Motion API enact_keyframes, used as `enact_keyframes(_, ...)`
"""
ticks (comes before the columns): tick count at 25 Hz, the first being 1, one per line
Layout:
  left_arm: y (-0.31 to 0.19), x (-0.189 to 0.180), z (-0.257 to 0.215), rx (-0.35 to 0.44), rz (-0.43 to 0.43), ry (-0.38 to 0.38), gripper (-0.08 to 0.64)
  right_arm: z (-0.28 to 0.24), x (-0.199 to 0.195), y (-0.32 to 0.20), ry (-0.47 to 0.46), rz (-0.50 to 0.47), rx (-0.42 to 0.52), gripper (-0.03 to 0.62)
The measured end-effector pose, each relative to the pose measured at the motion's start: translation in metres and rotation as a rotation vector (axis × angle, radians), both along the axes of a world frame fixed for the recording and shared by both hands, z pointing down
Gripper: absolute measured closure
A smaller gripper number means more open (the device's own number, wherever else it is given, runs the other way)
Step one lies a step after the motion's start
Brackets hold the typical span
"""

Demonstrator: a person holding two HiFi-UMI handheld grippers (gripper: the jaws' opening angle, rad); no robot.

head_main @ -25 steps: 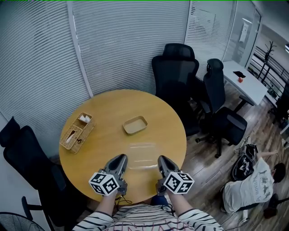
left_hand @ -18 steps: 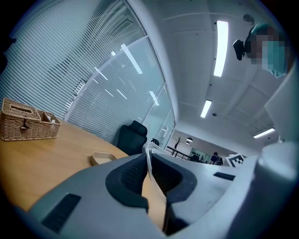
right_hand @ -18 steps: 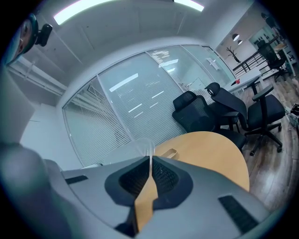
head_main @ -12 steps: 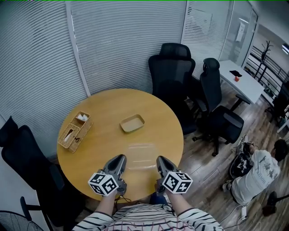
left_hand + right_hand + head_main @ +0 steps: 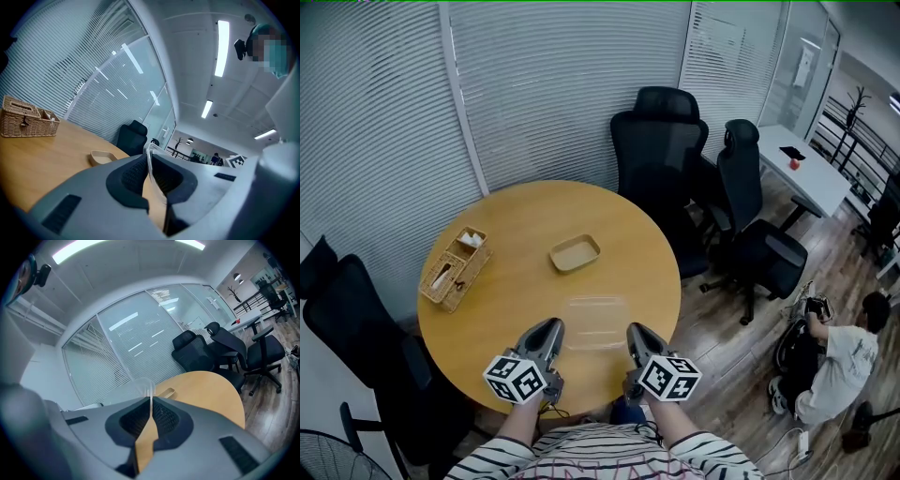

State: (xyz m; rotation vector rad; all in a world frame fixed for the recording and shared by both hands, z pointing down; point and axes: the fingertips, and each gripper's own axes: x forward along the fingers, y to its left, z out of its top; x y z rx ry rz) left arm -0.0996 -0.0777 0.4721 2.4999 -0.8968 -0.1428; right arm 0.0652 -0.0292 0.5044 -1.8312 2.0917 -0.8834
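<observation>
A clear plastic tray (image 5: 593,323) hangs just over the near part of the round wooden table (image 5: 516,220). My left gripper (image 5: 551,332) is shut on its left rim, my right gripper (image 5: 635,336) on its right rim. In the left gripper view the left gripper (image 5: 149,160) pinches a thin clear edge (image 5: 150,151). The right gripper view shows the right gripper (image 5: 150,403) closed on the clear rim (image 5: 146,384) the same way. A shallow beige dish (image 5: 576,253) lies at the table's middle, beyond the tray.
A wicker basket (image 5: 453,269) stands at the table's left edge. Black office chairs (image 5: 661,141) stand behind and right of the table, another (image 5: 352,328) at the near left. A person (image 5: 834,361) is low on the floor at the right. Blinds line the glass wall.
Both grippers and the clear tray have stayed almost in place. The person on the floor at the right has shifted position.
</observation>
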Motion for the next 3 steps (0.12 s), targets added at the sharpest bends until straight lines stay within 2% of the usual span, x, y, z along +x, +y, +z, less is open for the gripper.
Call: enact_keyframes(3, -0.0013, 0.0033, -0.0006, 0.000, 0.002, -0.003, 0.509, -0.0007, 0.0032, -0.0014, 0.001, 0.000, -0.002, 0.554)
